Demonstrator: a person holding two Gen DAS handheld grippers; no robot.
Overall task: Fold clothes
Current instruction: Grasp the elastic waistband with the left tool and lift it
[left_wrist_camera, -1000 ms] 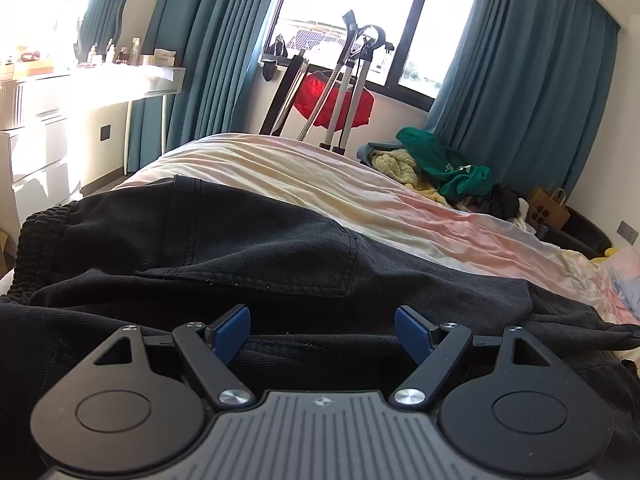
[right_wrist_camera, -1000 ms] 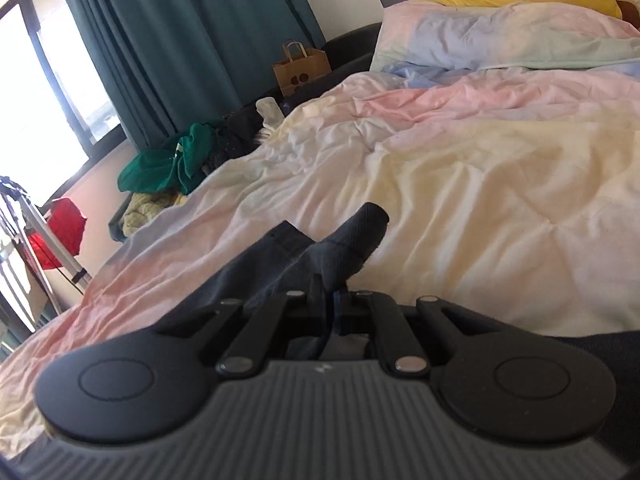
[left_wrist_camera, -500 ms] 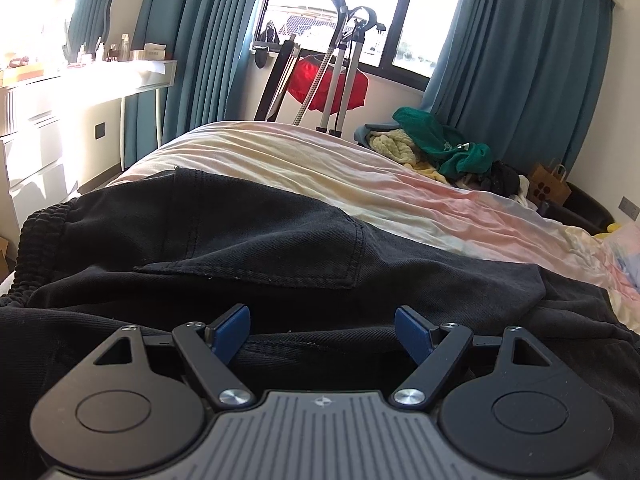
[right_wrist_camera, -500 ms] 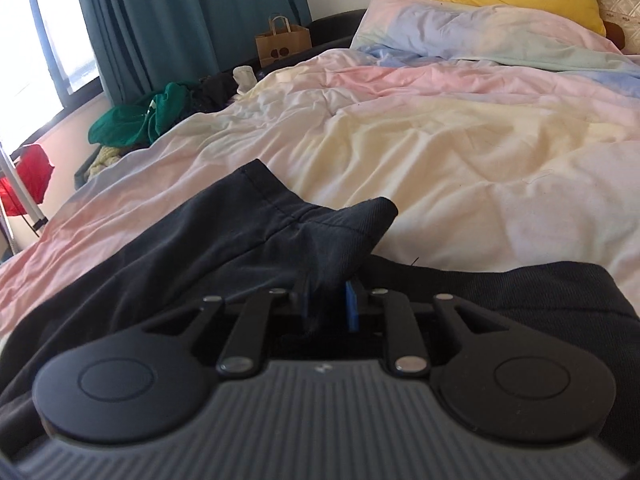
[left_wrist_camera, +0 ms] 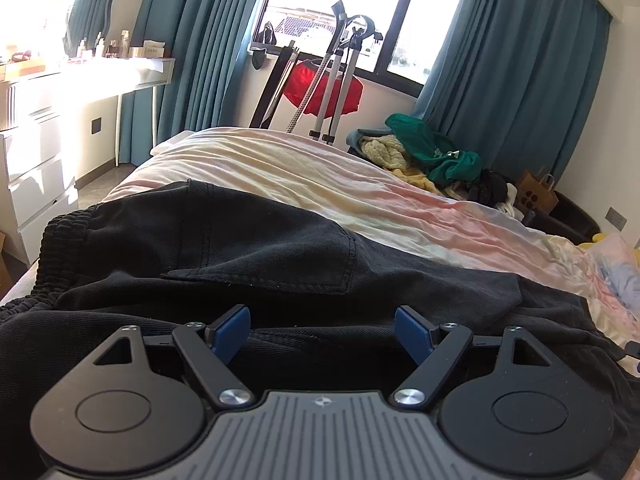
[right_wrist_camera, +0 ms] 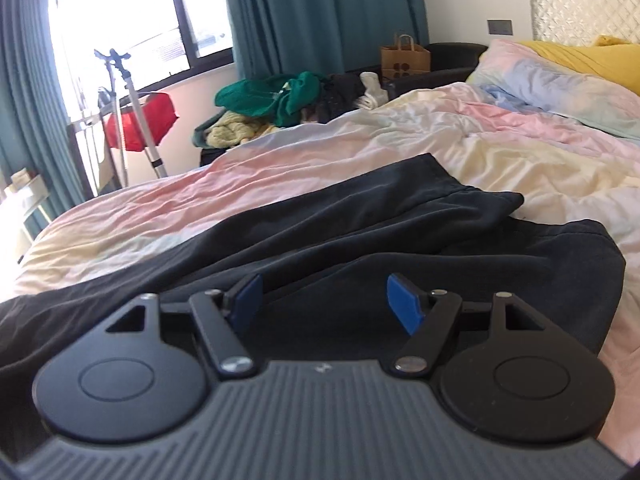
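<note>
Black trousers [left_wrist_camera: 256, 248] lie across the pastel bed cover [left_wrist_camera: 320, 176]; the elastic waistband sits at the left of the left wrist view and a back pocket faces up. My left gripper [left_wrist_camera: 322, 330] hovers open just above the dark cloth, nothing between its blue pads. In the right wrist view the trouser legs [right_wrist_camera: 360, 224] lie spread on the bed cover [right_wrist_camera: 500, 160], their hem ends toward the pillows. My right gripper [right_wrist_camera: 324, 300] stands open over the cloth, holding nothing.
A heap of green, yellow and dark clothes [left_wrist_camera: 424, 152] lies beyond the bed's far side by a paper bag [left_wrist_camera: 536, 196]. A stand with red cloth [left_wrist_camera: 324, 88] is at the window. A white dresser [left_wrist_camera: 36, 148] is left; pillows [right_wrist_camera: 560, 84] right.
My right gripper was shut on the trouser leg end; it has let go, opened and swung left, and the leg now lies flat. The left gripper stayed open and barely moved.
</note>
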